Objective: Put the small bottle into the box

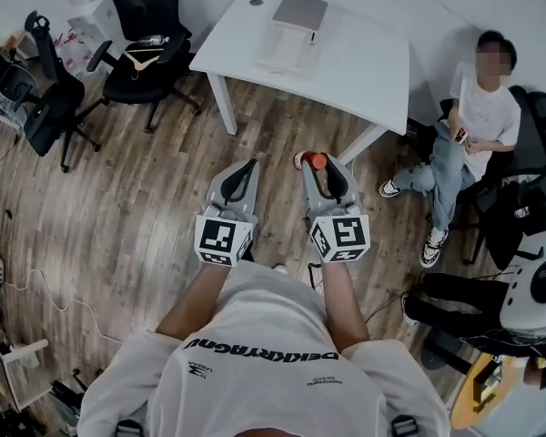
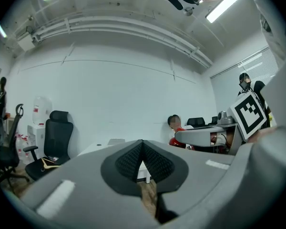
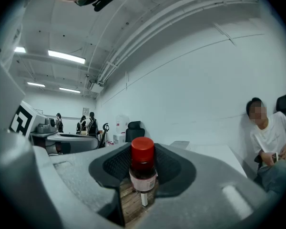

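A small bottle (image 3: 143,173) with a red cap and a pale label stands upright between the black pads of my right gripper (image 3: 143,163), which is shut on it. In the head view the red cap of the bottle (image 1: 316,161) shows at the tip of the right gripper (image 1: 319,166), held over the wooden floor short of the white table (image 1: 364,66). The box (image 1: 296,24), grey-lidded and pale, sits on that table's far side. My left gripper (image 1: 246,167) is level with the right one; its pads (image 2: 155,163) meet with nothing between them.
A person sits on a chair (image 1: 478,126) to the right of the table. Black office chairs (image 1: 146,53) stand at the back left. A white machine (image 1: 537,289) and an orange round thing (image 1: 478,394) are at the lower right. A thin cable (image 1: 45,299) lies on the floor at left.
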Available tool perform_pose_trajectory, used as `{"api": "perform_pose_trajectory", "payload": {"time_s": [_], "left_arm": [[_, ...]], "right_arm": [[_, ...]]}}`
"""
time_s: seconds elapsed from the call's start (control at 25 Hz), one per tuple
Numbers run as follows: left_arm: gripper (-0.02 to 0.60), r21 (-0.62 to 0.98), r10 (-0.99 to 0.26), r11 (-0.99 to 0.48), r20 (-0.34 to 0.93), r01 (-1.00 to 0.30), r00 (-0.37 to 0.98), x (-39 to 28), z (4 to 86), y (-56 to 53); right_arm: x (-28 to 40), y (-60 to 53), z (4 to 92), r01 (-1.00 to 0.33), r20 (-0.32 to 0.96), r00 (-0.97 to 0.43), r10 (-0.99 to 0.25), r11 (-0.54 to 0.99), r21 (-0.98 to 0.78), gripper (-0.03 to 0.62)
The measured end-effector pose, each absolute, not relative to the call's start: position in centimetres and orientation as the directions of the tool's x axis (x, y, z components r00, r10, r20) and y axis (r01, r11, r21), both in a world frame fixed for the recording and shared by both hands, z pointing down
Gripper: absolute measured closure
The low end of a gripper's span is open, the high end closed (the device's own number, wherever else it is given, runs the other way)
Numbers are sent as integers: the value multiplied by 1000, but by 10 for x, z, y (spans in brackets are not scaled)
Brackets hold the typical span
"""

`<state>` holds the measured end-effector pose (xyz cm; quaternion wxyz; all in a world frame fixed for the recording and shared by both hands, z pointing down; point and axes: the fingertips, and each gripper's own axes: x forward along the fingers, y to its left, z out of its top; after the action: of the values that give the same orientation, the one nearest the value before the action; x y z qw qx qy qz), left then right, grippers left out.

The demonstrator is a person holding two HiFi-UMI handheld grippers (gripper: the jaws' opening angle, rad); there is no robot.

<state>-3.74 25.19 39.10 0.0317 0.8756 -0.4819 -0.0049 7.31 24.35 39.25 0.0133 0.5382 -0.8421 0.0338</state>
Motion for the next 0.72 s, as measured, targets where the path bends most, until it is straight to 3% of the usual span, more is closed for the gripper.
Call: {"api": "perform_pose_trajectory", "payload": {"time_s": [0.72], "left_arm": [[581,73,-740,-669,28,-740,672,-67,375,77]], "right_arm": [[34,89,379,-947,57,-322,-945,320,-42,454]]}}
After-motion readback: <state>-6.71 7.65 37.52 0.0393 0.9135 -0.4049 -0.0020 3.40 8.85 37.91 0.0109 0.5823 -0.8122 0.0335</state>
